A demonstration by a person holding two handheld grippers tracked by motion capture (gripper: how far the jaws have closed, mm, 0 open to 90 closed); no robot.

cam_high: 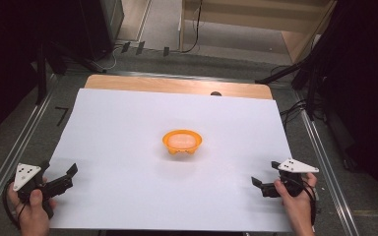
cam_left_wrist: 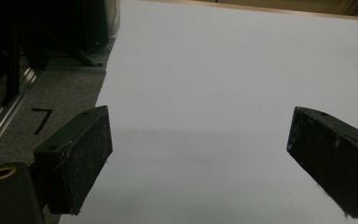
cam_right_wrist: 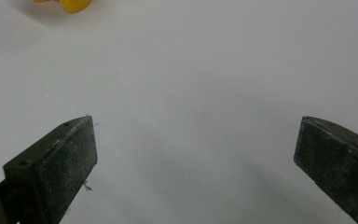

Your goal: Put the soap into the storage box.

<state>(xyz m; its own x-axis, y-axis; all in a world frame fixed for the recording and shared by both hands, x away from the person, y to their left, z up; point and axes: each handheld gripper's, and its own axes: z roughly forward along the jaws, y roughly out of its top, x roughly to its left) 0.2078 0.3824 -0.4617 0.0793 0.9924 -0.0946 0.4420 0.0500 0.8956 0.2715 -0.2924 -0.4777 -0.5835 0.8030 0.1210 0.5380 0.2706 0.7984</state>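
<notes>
Now | left tool (cam_high: 59,177) spread wide, empty | right tool (cam_high: 265,176) spread wide, empty | orange bowl (cam_high: 182,141) apart

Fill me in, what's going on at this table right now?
A person holds a two-jaw tool in each hand at the near corners of a white sheet. The left tool and the right tool both have their jaws wide apart and grip nothing. An orange bowl sits alone in the middle of the sheet, with something pale inside that I cannot identify. Neither tool touches the bowl; both are well short of it, so no grasp has been made yet.
</notes>
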